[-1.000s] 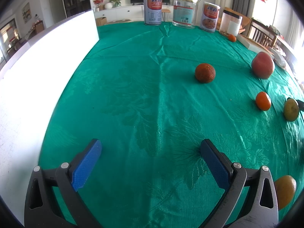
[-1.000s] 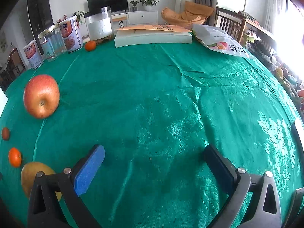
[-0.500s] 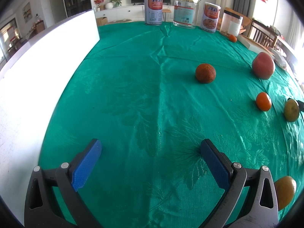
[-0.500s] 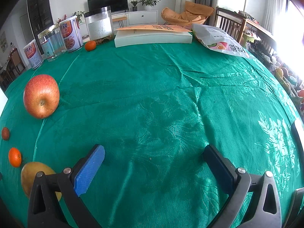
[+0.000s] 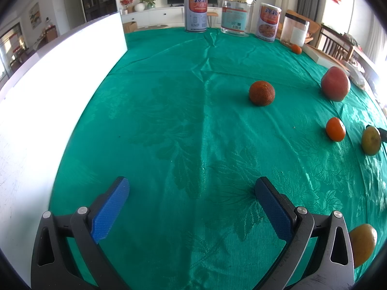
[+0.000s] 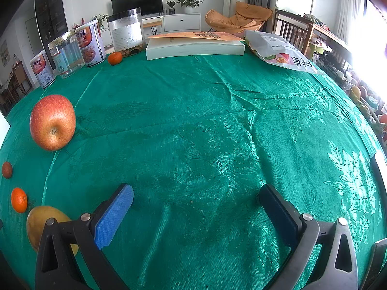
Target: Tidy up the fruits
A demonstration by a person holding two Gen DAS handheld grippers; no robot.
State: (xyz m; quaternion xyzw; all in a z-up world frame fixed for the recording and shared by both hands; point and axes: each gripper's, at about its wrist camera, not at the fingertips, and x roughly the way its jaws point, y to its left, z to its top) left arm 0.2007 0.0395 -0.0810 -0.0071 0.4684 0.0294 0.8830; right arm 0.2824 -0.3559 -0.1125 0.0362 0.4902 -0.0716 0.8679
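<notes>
Both the left gripper (image 5: 192,189) and the right gripper (image 6: 196,197) are hanging wide open, holding nothing, over the green tablecloth (image 5: 181,120). A yellowish mango (image 6: 42,222) is lying just left of the right gripper. Beyond the mango are sitting a small orange (image 6: 18,199) and a red apple (image 6: 52,122). Far behind the apple, a clear jar (image 6: 127,32) is holding brown bits at its bottom. Only the right view is showing the book (image 6: 193,44).

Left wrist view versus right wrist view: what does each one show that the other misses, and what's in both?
Only the left wrist view shows the white board along the table edge and a second yellowish fruit beside the open left tongs. Only the right shows the book stack, the snack bag and the open right tongs. Both show the apple, the dark orange and the tins.
</notes>
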